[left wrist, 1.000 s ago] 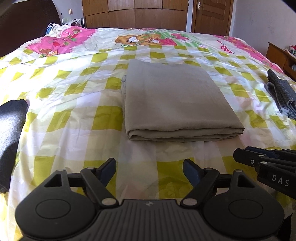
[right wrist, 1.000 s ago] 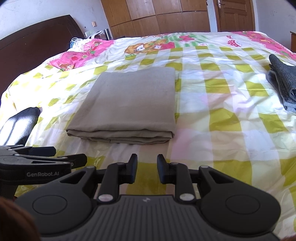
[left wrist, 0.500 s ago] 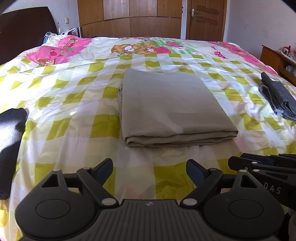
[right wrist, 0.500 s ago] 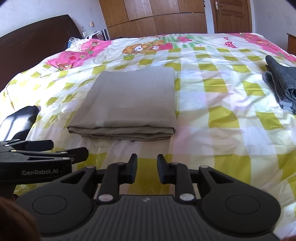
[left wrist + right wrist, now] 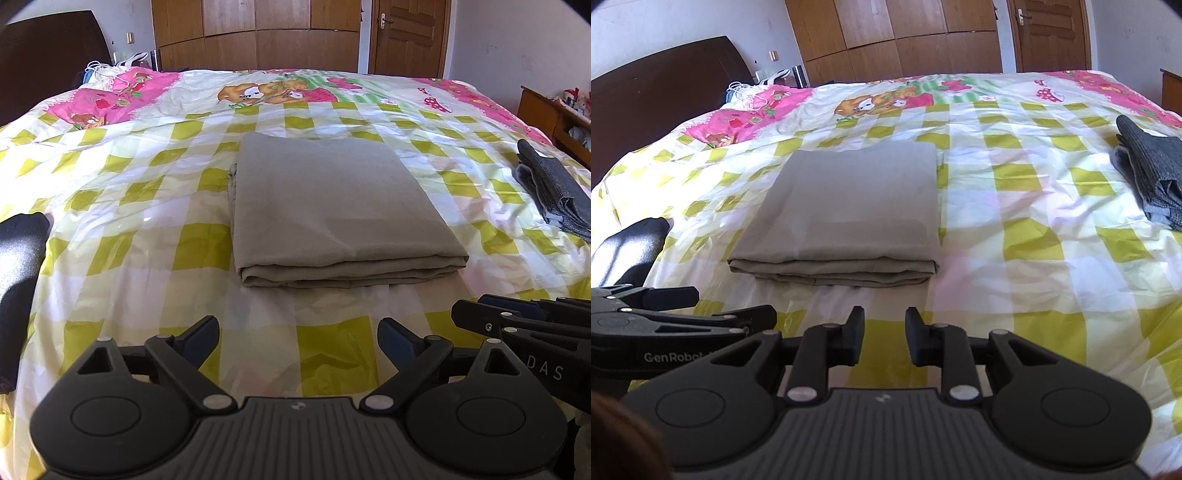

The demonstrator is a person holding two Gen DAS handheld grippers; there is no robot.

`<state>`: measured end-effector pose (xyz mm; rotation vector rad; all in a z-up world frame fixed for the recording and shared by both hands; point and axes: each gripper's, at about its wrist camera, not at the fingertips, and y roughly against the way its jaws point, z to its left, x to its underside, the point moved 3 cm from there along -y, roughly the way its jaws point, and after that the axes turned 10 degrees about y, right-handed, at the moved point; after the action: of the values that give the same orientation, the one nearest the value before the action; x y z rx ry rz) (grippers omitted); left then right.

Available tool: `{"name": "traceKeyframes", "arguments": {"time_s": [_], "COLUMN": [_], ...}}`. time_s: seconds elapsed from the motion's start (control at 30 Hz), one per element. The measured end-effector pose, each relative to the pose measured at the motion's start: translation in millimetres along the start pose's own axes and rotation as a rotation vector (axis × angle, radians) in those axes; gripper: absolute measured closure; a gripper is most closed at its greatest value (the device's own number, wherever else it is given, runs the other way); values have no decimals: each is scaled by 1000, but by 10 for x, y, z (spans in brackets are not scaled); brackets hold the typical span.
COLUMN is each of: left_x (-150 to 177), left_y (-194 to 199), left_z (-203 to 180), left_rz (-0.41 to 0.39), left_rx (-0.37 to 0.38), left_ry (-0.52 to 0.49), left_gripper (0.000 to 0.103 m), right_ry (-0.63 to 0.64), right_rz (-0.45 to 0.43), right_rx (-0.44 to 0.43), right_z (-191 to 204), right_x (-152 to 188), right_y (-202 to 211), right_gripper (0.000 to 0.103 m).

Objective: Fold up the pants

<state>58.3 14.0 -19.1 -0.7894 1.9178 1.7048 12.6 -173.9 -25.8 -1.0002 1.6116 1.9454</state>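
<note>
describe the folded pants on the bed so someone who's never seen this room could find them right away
Look at the bed with the yellow-and-white checked cover. The folded pants lie flat near its middle, a neat rectangle with the layered edge facing the cameras. They are plain greyish-tan, unlike the dark grey clothes at the right edge and the black garment at the left.

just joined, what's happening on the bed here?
A person holds a two-finger claw in each hand over a bed with a yellow-checked quilt. The khaki pants already lie folded into a neat rectangle, touched by neither claw. The left claw is empty, its jaws just having opened wide; the right claw is empty with a narrow gap. Folded grey and black garments lie at the sides.
</note>
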Motion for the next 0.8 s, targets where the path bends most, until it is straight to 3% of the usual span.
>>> {"name": "traceKeyframes", "arguments": {"time_s": [0.8], "left_x": [9], "left_y": [-118], "left_z": [45], "left_rz": [75], "left_rx": [33], "left_ry": [69], "left_gripper": [0], "right_ry": [-17], "right_rz": [10], "right_rx": [-13], "right_z": [-29], "right_x": [2], "right_y": [-35], "right_gripper": [75]}}
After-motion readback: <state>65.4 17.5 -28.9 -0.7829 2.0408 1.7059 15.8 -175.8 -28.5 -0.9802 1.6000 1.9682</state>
